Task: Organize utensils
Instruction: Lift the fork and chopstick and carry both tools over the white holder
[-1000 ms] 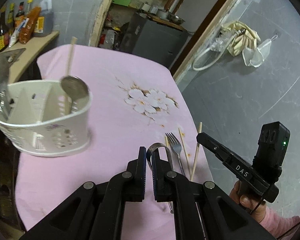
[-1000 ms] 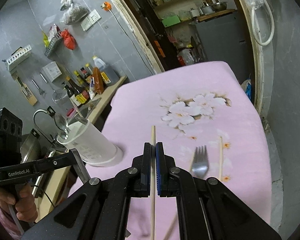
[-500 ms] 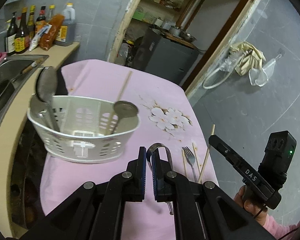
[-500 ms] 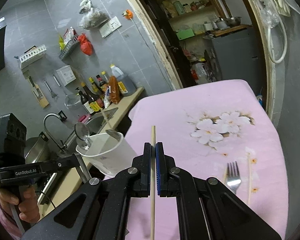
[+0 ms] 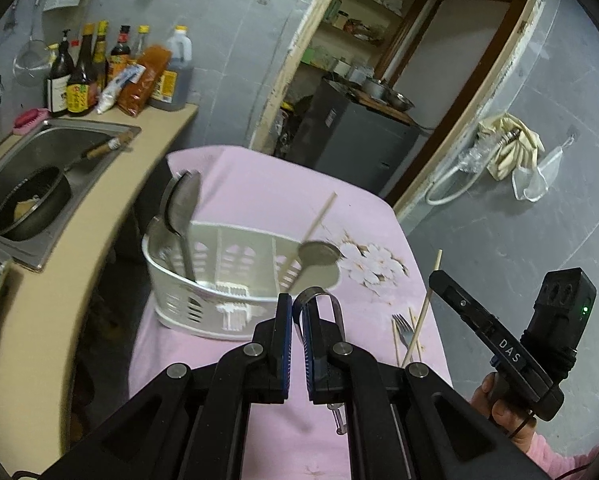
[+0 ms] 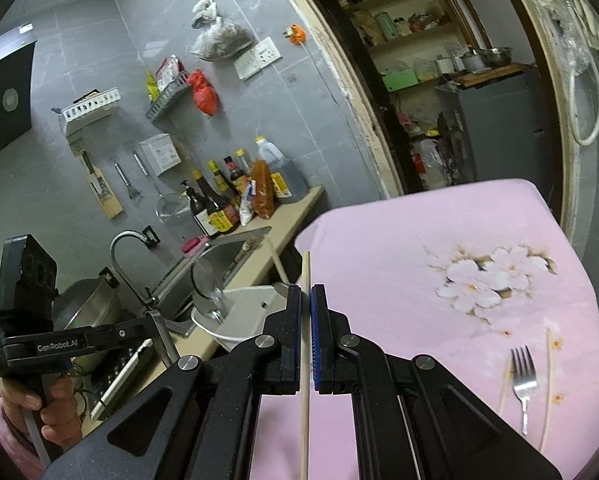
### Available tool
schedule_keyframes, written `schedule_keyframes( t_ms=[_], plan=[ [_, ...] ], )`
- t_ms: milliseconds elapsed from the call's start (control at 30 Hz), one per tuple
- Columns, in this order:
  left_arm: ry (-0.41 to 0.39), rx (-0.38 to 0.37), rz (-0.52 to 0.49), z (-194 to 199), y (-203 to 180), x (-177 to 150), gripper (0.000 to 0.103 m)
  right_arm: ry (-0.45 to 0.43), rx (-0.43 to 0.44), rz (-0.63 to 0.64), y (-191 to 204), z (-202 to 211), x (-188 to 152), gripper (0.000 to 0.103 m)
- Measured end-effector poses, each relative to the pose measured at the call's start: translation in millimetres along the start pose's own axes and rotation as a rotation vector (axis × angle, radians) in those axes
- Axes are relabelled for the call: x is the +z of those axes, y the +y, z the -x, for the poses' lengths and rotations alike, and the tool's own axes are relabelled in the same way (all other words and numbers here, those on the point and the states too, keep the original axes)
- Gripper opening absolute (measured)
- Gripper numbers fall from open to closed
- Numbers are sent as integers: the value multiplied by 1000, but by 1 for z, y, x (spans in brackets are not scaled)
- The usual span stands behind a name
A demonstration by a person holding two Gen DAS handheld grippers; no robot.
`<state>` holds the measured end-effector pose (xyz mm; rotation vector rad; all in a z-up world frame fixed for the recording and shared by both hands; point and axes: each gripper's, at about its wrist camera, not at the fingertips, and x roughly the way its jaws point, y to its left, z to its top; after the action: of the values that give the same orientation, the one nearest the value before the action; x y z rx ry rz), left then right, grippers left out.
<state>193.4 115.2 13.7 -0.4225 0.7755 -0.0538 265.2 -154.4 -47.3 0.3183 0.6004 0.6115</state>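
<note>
Chopstick [image 6: 305,360], light, stiff and slippery, is pinched mid-shaft in the closed right claw [image 6: 306,312] above the pink surface [image 6: 419,240]. Left claw [image 5: 297,320] clamps a curved metal handle [image 5: 319,296], near the white caddy [image 5: 203,300].

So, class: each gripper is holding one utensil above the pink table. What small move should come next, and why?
Probably carry the right gripper, shut on a chopstick, over the white caddy and lower it in: a chopstick already stands there, and the caddy is close by.
</note>
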Motion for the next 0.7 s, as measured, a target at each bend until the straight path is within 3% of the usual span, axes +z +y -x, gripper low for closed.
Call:
schedule_keyframes(
  t_ms=[367, 700],
  plan=[
    [-110, 66, -2, 22, 25, 37, 5, -127, 43, 31, 41, -14, 38, 4],
    [-225, 140, -33, 31, 44, 77, 5, -294, -4, 131, 85, -25, 77, 4]
  ],
)
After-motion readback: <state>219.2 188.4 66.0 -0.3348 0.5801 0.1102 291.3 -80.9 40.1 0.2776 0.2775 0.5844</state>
